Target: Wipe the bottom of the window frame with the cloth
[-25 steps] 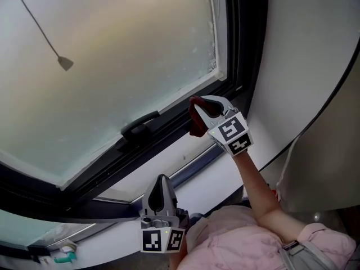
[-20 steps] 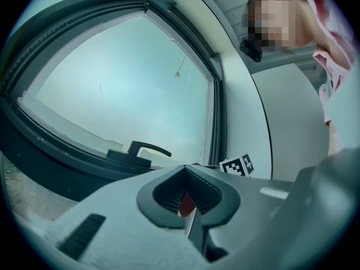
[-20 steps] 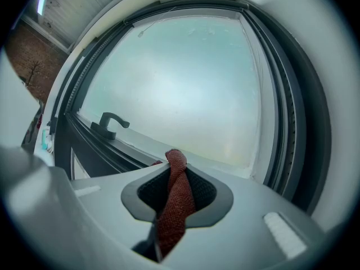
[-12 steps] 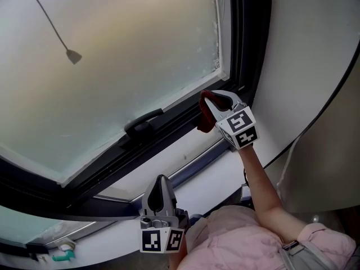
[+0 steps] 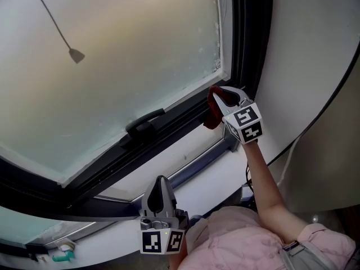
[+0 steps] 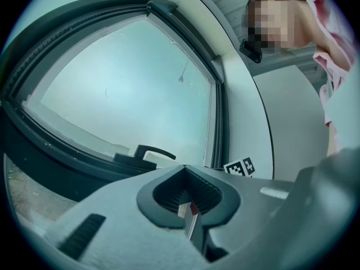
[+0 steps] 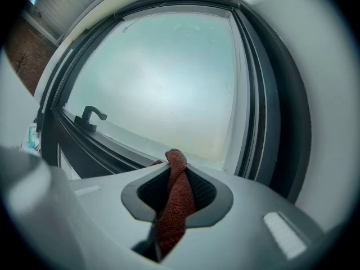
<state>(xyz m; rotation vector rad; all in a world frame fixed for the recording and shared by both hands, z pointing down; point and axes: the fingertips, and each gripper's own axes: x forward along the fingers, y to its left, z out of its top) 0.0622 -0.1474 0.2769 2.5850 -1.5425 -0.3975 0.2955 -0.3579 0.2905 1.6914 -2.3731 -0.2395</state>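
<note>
Your right tool (image 5: 220, 96) slid right along the frame (image 5: 180, 120) into its corner, clenched on the cloth (image 5: 212, 116) bunched just under its tips. Left tool (image 5: 162, 180) low, jaws together, empty.

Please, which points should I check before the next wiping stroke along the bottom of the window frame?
1. Red cloth clamped in right gripper: ok.
2. Cloth touching the bottom frame: cannot tell; it is at the lower right corner.
3. Left gripper shut, empty, apart from the frame: ok.
4. Path leftward free: not ok; the window handle stands on the frame.
5. Dirt remaining: cannot tell.
</note>
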